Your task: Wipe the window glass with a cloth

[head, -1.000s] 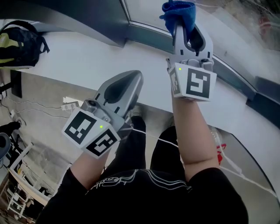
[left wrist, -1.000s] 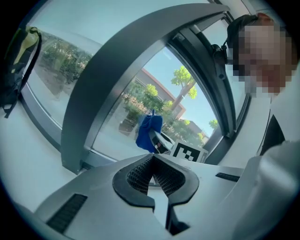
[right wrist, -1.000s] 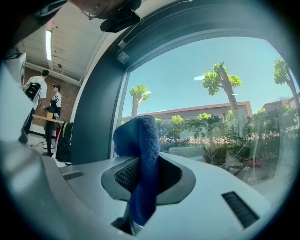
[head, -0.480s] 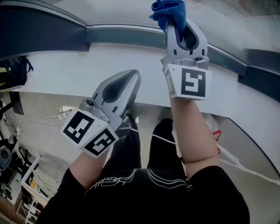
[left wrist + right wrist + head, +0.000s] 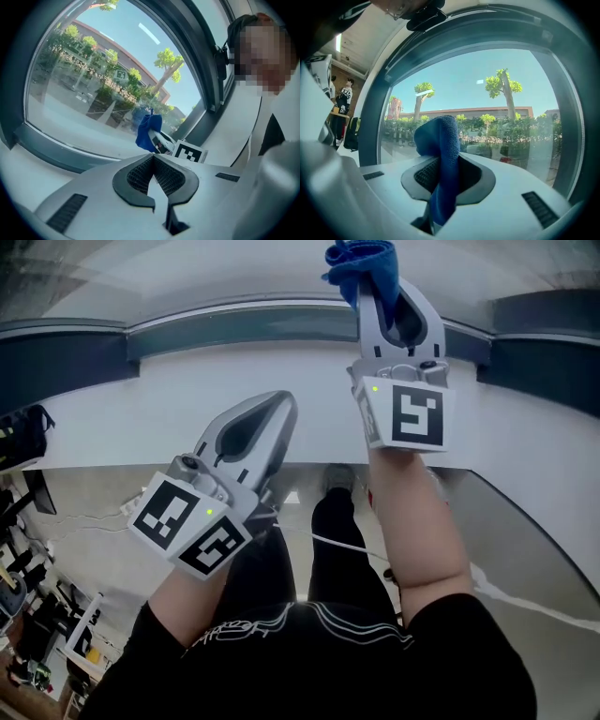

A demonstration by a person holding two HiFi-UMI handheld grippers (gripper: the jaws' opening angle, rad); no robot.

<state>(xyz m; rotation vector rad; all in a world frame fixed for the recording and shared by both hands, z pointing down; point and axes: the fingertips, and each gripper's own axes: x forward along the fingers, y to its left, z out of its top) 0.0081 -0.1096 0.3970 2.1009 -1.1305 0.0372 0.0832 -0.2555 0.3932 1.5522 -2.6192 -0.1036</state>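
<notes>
My right gripper is raised to the window glass and shut on a blue cloth, which bunches out past its tips. In the right gripper view the blue cloth is pinched between the jaws just in front of the window glass. My left gripper hangs lower, over the white sill, with its jaws shut together and nothing in them. The left gripper view shows the left gripper, with the blue cloth beyond it against the window glass.
A dark window frame runs between glass and sill. A black bag sits at the sill's left end. Below the sill are the person's legs, a white cable and floor clutter at the lower left.
The head view has swung, so the frame and sill sit more level and the black bag has slid to the left edge. Both grippers keep their places and hold.
</notes>
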